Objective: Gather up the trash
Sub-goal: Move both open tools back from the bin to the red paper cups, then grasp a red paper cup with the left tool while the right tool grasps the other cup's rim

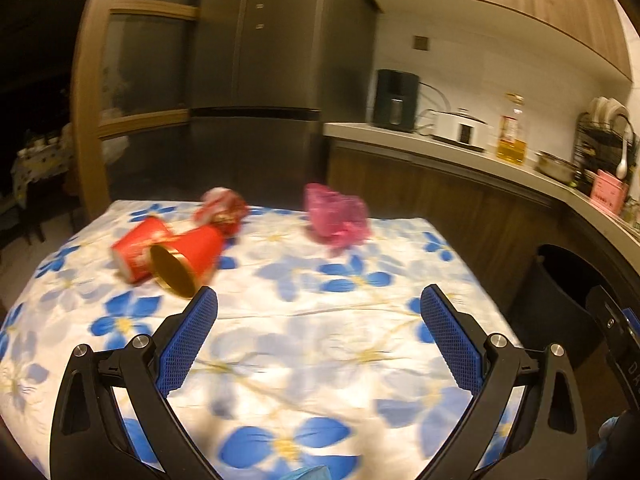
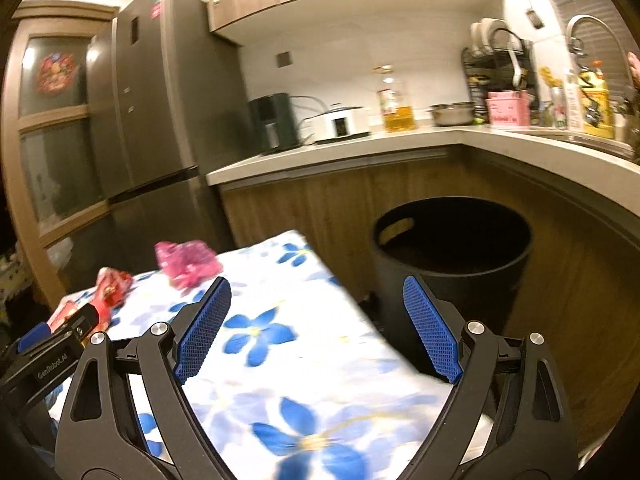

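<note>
Two red paper cups lie on their sides on the flowered tablecloth (image 1: pixel 304 320): one (image 1: pixel 138 254) at the far left, one with a gold inside (image 1: pixel 188 260) beside it. A crumpled red wrapper (image 1: pixel 222 210) lies behind them and a pink plastic bag (image 1: pixel 336 218) sits at the far middle. My left gripper (image 1: pixel 318 300) is open and empty above the cloth, short of the cups. My right gripper (image 2: pixel 316 292) is open and empty over the table's right edge. The pink bag (image 2: pixel 186 262) and the red wrapper (image 2: pixel 112 286) lie to its far left. A black bin (image 2: pixel 452 248) stands on the floor beyond it.
The bin also shows at the right in the left wrist view (image 1: pixel 560 300). A grey fridge (image 1: pixel 256 80) stands behind the table. A counter (image 2: pixel 400 140) carries a coffee machine, a white cooker, an oil bottle, a pot and a dish rack.
</note>
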Available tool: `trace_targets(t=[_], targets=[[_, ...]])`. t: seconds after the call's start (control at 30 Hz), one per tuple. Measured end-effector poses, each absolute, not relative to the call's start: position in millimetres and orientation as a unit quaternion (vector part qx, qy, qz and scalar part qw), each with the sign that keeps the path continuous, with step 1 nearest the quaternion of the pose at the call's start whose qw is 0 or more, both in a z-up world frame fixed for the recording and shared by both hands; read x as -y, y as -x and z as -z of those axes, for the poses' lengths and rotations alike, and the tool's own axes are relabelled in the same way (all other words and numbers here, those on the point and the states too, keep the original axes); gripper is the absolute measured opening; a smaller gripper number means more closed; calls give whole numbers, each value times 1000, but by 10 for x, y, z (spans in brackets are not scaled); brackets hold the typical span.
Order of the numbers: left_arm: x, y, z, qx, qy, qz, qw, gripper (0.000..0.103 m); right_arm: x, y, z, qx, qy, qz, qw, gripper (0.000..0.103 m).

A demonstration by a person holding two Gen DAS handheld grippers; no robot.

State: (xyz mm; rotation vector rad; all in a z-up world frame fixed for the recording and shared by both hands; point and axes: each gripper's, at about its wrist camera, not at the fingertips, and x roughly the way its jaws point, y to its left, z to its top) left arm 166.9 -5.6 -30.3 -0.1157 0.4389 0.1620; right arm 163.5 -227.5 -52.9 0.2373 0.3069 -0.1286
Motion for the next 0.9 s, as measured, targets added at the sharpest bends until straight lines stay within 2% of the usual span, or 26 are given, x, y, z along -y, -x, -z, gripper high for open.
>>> trace_targets(t=[0.9], targets=[[-1683,-1409,355,-202,105,-249,942,97,19,-2369,673,-186,-45,-132,973,87]])
